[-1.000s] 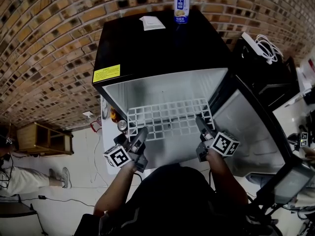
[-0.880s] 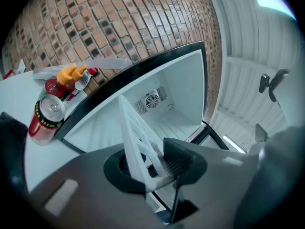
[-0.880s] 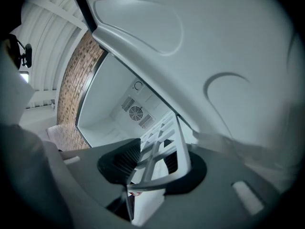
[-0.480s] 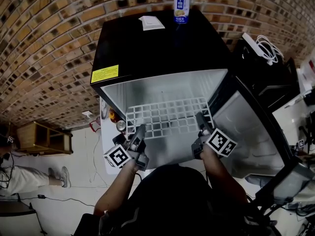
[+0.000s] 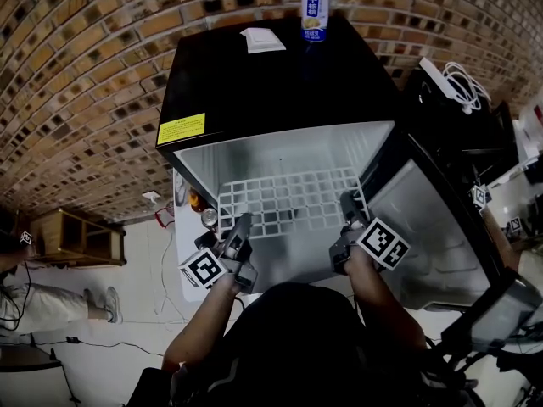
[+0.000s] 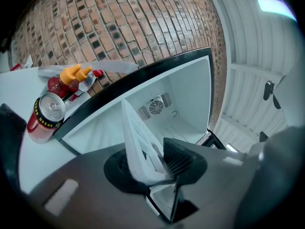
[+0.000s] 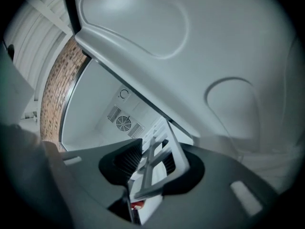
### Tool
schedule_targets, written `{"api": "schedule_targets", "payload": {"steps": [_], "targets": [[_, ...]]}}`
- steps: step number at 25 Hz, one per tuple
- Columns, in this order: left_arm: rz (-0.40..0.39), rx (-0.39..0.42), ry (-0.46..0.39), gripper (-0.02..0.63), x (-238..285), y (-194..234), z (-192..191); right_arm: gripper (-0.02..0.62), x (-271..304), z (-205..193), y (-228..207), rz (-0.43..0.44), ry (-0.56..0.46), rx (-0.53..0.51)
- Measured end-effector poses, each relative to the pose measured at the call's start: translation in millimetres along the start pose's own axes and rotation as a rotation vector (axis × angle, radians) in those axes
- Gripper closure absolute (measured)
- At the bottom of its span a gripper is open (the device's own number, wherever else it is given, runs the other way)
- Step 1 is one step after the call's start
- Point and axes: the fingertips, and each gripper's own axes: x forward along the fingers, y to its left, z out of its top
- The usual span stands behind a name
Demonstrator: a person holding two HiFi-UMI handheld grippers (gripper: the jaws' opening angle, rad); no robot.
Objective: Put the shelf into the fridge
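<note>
The white grid shelf (image 5: 293, 197) is being held level at the mouth of the black fridge (image 5: 271, 83). Its far part is already lying inside the white cavity, and its near edge is being kept just in front of the opening. The fridge door (image 5: 424, 227) is standing wide open on the right.

The shelf's near left corner is being clamped by the left tool (image 5: 242, 227). In the left gripper view the white frame is being pinched between the two ribbed pads. The near right corner is being taken by the right tool (image 5: 349, 206), whose jaws are closing. The shelf's edge is standing between them in the right gripper view, but a firm press from both pads is not being shown there.

A round fan vent (image 6: 156, 107) is being seen on the back wall of the cavity, beyond the shelf.

On the fridge's top, a blue and white can (image 5: 314, 9) is standing upright near the brick wall (image 5: 85, 75), with a white card (image 5: 261, 38) lying just beside it. A yellow label (image 5: 182, 128) is being carried near the top's front left corner.

To the left of the fridge, a red can (image 6: 44, 118) and a bottle with an orange cap (image 6: 71, 78) are being carried by a white counter (image 6: 19, 89).
</note>
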Motion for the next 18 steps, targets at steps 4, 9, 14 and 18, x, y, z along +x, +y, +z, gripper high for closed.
{"api": "schedule_targets", "payload": {"steps": [4,9,14,18], "targets": [[0.016,-0.004,0.002,0.503,-1.7,2.9,-1.5,0.453,-3.1,-21.9,8.5,0.037,0.067,0.080],[0.004,-0.023,-0.005,0.506,-0.4,2.2,-1.6,0.489,0.7,-66.7,41.5,0.131,0.190,0.138],[0.007,-0.013,-0.008,0.506,-0.6,2.5,-2.4,0.486,11.0,-62.9,38.2,0.099,0.178,0.170],[0.024,-0.018,-0.033,0.505,8.2,2.5,-0.3,0.489,26.1,-52.2,34.7,0.087,0.159,0.196]]}}
